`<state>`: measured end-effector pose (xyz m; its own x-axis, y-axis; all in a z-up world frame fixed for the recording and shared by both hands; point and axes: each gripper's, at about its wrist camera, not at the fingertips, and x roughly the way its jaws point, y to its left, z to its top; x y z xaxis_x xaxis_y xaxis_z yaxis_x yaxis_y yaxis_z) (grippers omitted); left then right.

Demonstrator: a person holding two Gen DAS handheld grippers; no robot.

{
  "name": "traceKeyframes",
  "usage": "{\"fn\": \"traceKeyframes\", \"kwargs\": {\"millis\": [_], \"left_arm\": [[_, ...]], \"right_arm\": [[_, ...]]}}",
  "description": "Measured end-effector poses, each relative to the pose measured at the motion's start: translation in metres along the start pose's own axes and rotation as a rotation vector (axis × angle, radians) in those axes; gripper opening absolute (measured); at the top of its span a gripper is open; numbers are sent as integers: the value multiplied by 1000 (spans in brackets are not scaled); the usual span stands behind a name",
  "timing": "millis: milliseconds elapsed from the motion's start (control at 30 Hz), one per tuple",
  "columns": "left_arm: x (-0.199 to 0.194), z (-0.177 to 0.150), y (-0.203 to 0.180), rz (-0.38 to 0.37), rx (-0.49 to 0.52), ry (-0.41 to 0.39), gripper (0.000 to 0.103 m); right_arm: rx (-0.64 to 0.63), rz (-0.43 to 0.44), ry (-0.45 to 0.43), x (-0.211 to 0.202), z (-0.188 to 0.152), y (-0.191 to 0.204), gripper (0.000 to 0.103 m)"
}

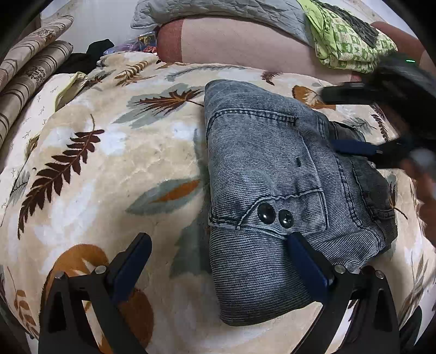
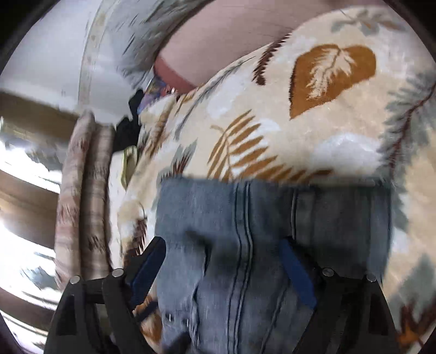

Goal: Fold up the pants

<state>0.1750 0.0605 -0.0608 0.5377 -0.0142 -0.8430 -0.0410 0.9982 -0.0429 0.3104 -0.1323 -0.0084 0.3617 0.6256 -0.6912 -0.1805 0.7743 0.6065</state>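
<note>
The blue jeans (image 1: 272,168) lie folded into a compact bundle on a cream leaf-patterned blanket (image 1: 109,152), with two dark snap buttons (image 1: 275,213) facing up. My left gripper (image 1: 218,247) hovers open over the bundle's near left corner, its right finger (image 1: 305,261) above the denim and its left finger (image 1: 133,261) above the blanket. My right gripper (image 1: 351,119) reaches in from the right, jaws wide apart over the far right part of the jeans. The right wrist view is motion-blurred and shows the right gripper (image 2: 223,258) open above the jeans (image 2: 272,217), its pads not pressing on them.
Striped pillows (image 1: 32,70) line the left side. A pink bolster (image 1: 245,43), a grey quilt (image 1: 218,13) and a green patterned cloth (image 1: 351,46) lie at the back, with dark clothes (image 1: 90,54) at back left. A hand (image 1: 427,204) is at the right edge.
</note>
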Motion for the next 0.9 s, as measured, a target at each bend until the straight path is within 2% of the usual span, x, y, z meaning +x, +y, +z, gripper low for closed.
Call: {"fn": "traceKeyframes", "kwargs": {"millis": [133,200,233,267,300,367,467,567,800,900], "left_arm": [[1,0,0,10,-10,6,100],[0,1,-2,23,-6,9,100],[0,1,-3,28,-7,12,100],[0,2,-4,28,-9,20,100],[-2,2,-6,43,-7,27,100],[-9,4,-7,64,14,23,100],[-26,6,-8,111,11,0,100],[-41,2,-10,99,-7,-26,100],[-77,-17,-23,80,-8,-92,100],[-90,-23,-27,80,-6,-119,100]], "right_arm": [[-37,53,-8,-36,-44,9,87],[-34,8,10,-34,-66,2,88],[-15,-52,39,-26,-76,-13,88],[-2,-62,64,-17,-81,-23,88],[-19,-36,25,-21,-84,-25,88],[16,-48,6,-35,-84,-19,88],[-83,-77,-91,-69,-93,6,88],[-143,-139,-175,-95,-122,15,88],[-188,-309,-281,-120,-194,13,88],[-235,-367,-304,-125,-212,18,88]]}}
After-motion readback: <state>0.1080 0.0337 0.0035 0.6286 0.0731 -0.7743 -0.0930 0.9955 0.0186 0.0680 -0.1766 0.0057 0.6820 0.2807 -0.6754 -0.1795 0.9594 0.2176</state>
